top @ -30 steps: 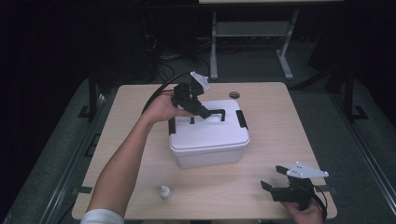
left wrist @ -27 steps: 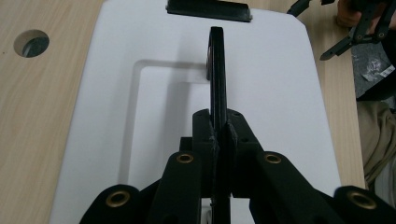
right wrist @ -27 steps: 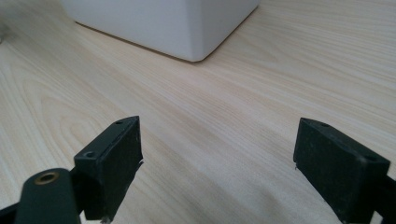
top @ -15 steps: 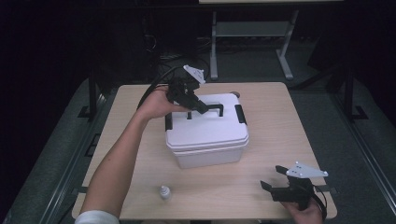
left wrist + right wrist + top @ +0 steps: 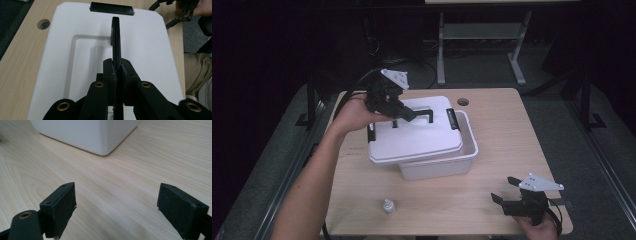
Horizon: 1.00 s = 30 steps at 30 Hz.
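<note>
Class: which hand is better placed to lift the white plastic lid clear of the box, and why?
Left. The left tool is shut on the black handle of the white plastic lid, already raised off the white plastic box. The right tool waits open, apart.

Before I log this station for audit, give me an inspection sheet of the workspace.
Surface: wooden table, with a round hole near the far edge.
Job's things: white lid lifted by its black handle, shifted left off the white box.
Clutter: small bottle near the front edge.
Grippers: left gripper shut on the handle; right gripper open, holding nothing, over the front right corner.
Cables: black cable trailing from the left gripper.
Surroundings: dark floor, metal frame behind.
</note>
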Motion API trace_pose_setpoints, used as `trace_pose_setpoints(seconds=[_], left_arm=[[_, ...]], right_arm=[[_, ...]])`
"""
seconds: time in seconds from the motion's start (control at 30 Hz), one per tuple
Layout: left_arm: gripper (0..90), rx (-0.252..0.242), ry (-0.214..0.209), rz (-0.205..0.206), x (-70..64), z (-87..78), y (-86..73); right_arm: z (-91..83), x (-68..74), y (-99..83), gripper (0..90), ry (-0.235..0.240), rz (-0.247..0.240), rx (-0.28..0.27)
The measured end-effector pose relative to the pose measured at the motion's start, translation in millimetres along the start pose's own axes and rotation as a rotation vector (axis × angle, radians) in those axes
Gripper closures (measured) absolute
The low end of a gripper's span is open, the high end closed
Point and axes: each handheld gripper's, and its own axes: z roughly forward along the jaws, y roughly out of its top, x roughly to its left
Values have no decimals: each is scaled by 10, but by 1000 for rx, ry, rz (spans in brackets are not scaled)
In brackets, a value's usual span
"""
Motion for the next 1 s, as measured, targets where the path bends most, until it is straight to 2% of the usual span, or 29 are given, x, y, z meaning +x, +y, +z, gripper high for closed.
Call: trace_pose_setpoints(seconds=[0.13, 0.17, 0.33, 0.6, 0.63, 0.67, 0.83, 1.0], left_arm=[[844, -3, 24, -26, -56, -152, -162], [844, 6, 30, -21, -64, -198, -204], [844, -14, 62, -64, -134, -381, -416], [844, -22, 107, -97, -244, -641, -713], [844, -24, 117, -107, -272, -698, -791], [844, -24, 117, -107, -272, -698, -791], [844, -37, 144, -143, -376, -841, -1042], [844, -38, 163, -161, -443, -941, -1190]], right_arm=[[0, 6, 3, 148, -3, -2, 2], [-1, 8, 4, 149, -4, -2, 5], [-1, 25, 10, 148, -10, -10, 8], [-7, 39, 11, 149, -19, -9, 11], [-14, 42, 10, 148, -22, -8, 11], [-14, 42, 10, 148, -22, -8, 11], [-35, 48, 2, 148, -30, -18, 10], [-40, 56, 2, 149, -33, -16, 10]])
